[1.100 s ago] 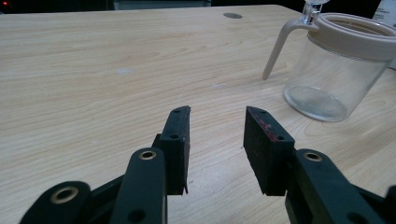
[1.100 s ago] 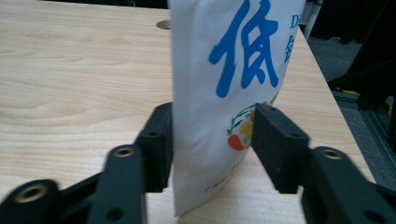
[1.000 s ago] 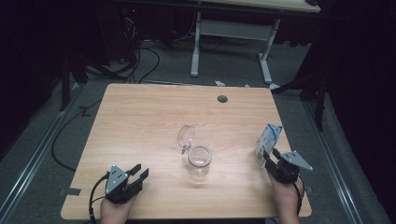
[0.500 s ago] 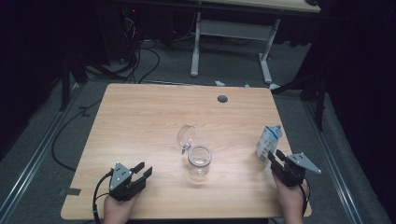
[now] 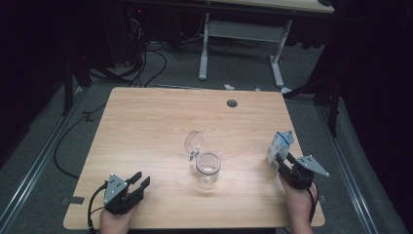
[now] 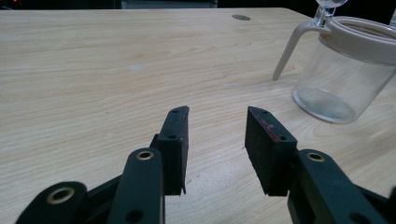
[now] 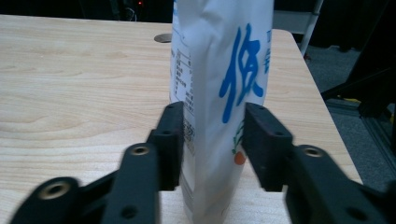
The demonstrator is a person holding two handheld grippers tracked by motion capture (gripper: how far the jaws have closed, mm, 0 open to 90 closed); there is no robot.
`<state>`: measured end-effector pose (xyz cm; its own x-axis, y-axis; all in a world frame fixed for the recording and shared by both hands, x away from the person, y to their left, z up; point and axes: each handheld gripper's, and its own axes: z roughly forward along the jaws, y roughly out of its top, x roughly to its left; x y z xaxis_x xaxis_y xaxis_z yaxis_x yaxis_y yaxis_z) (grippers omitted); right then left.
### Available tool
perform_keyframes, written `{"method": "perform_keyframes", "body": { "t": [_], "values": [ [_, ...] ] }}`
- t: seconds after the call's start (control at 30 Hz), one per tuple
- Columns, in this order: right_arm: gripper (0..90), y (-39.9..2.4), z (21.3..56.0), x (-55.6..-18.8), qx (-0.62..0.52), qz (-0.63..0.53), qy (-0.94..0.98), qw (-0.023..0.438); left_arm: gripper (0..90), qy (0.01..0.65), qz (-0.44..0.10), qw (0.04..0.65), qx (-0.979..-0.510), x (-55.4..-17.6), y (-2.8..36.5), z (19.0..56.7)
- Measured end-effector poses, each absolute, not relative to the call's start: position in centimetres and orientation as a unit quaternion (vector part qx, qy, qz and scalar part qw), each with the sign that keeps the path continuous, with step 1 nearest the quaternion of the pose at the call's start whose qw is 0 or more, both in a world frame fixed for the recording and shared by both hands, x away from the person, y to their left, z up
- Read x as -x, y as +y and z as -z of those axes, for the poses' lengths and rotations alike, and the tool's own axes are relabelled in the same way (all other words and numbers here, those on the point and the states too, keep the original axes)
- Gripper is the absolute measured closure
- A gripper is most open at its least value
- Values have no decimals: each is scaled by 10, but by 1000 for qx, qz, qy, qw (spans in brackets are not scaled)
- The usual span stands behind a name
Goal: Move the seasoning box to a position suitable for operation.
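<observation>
My left tongs (image 5: 139, 182) low at lower left of table (image 5: 146, 126), jaws apart, empty | my right tongs (image 5: 281, 163) at lower right, clamping upright white pouch (image 5: 279, 148) | lidded glass jar (image 5: 208, 168) centre frame

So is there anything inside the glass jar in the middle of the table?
The glass jar looks empty: its clear wall and base show bare glass, with its hinged lid flipped open. In the left gripper view, the pale rim band hides a strip near the top.
</observation>
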<state>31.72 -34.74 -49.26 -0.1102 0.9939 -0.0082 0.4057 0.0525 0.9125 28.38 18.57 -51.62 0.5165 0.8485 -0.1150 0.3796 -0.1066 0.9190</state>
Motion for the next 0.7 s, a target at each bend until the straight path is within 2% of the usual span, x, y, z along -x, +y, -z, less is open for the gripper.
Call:
{"method": "perform_keyframes", "body": {
  "t": [0.2, 0.3, 0.7],
  "values": [
    [789, -346, 492, -316, -552, -401, 628, 374, 601, 435, -231, 508, -707, -283, 186, 516],
    [841, -346, 492, -315, -542, -405, 633, 377, 600, 435, -230, 508, -707, -283, 185, 517],
    [884, -355, 493, -314, -538, -424, 636, 355, 585, 430, -225, 515, -706, -283, 185, 517]
  ]
}}
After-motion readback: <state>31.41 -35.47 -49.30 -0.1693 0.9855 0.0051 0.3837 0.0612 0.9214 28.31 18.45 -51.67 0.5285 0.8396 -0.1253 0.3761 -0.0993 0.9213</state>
